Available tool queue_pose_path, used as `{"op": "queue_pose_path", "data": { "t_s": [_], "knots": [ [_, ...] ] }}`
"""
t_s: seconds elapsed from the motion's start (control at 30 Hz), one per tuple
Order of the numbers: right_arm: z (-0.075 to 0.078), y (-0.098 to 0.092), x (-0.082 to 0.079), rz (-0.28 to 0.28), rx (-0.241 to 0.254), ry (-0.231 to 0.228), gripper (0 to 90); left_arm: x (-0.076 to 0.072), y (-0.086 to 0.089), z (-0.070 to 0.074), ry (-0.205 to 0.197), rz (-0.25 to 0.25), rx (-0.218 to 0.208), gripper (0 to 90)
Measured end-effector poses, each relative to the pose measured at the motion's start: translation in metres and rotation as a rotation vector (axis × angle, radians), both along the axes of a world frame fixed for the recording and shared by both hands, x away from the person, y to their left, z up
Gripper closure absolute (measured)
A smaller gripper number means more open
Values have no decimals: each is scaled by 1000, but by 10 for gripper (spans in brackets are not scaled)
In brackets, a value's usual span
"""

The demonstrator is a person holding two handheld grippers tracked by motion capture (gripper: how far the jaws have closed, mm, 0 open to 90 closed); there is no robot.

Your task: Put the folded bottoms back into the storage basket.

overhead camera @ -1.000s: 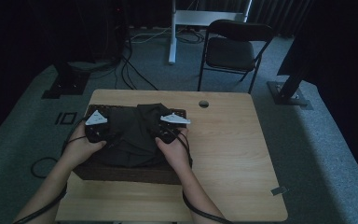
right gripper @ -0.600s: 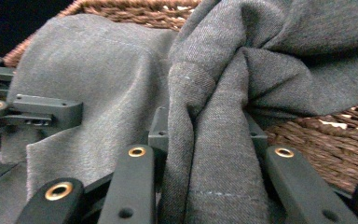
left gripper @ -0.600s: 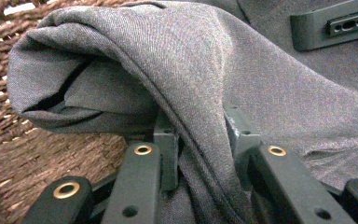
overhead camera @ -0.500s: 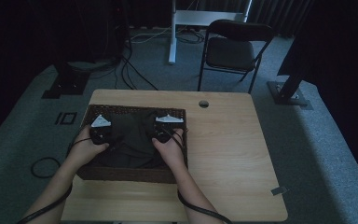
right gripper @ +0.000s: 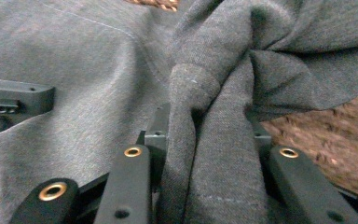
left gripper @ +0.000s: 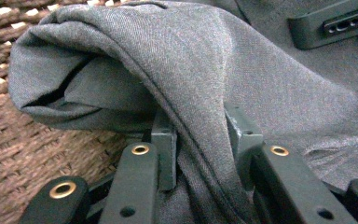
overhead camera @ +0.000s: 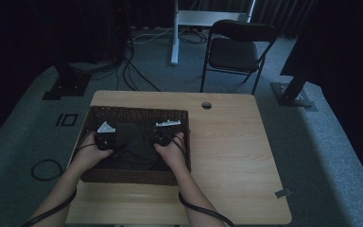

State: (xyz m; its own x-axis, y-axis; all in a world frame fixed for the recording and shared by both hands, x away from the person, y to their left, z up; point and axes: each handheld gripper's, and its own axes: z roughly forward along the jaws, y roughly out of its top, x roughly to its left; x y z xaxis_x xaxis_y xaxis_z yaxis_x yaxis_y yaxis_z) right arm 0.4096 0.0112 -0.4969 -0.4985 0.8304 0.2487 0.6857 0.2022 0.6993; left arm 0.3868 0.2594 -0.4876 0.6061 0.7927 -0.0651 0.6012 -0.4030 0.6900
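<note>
A dark grey cloth lies bunched in a brown wicker basket on the table's left half. My left gripper is down in the basket's left part, shut on a fold of the cloth, with the weave just beside it. My right gripper is over the basket's right part. A thick twisted fold fills the gap between its jaws, which have just been opening slightly. Each gripper view shows the other gripper's jaw resting on the cloth.
The wooden table has a round cable hole near its far edge. A black folding chair stands behind it. Stand bases and cables lie on the grey carpet. A cable loop lies left of the table.
Both hands have sunk with the cloth into the basket. The cloth no longer drapes over the basket's far rim, which now shows.
</note>
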Motion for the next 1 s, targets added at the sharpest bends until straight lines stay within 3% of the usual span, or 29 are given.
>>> {"op": "queue_pose_path", "data": {
  "t_s": [0.17,0.23,0.27,0.33,0.4,0.5,0.57,0.63,0.67,0.77,0.83,1.0],
  "knots": [
    [-4,-2,2,-36,8,49,557,-2,2,-4,-1,13,-3,668],
    [-5,-3,2,-31,-14,36,474,-2,2,-6,6,34,-3,624],
    [-6,-3,3,-25,-41,41,406,-2,2,-6,1,41,2,550],
    [-8,-3,4,-6,-102,12,298,-1,3,-5,-13,49,16,429],
    [-6,-3,4,-5,-131,-27,223,-1,4,-4,-41,60,-3,322],
    [-1,-4,4,13,-154,-108,188,1,5,2,-51,90,-13,256],
    [3,-6,5,15,-148,-138,139,0,4,5,-53,82,-11,249],
    [6,-7,5,0,-126,-142,144,0,3,8,-58,85,-9,193],
    [8,-9,6,1,-106,-140,139,0,3,10,-78,79,-10,190],
    [12,-11,6,12,-105,-142,140,0,1,19,-98,88,-27,190],
    [16,-12,5,20,-94,-147,140,-2,-1,26,-133,96,-29,190],
    [30,-15,3,31,-61,-167,142,-5,-6,39,-144,73,-49,190]
  ]
}}
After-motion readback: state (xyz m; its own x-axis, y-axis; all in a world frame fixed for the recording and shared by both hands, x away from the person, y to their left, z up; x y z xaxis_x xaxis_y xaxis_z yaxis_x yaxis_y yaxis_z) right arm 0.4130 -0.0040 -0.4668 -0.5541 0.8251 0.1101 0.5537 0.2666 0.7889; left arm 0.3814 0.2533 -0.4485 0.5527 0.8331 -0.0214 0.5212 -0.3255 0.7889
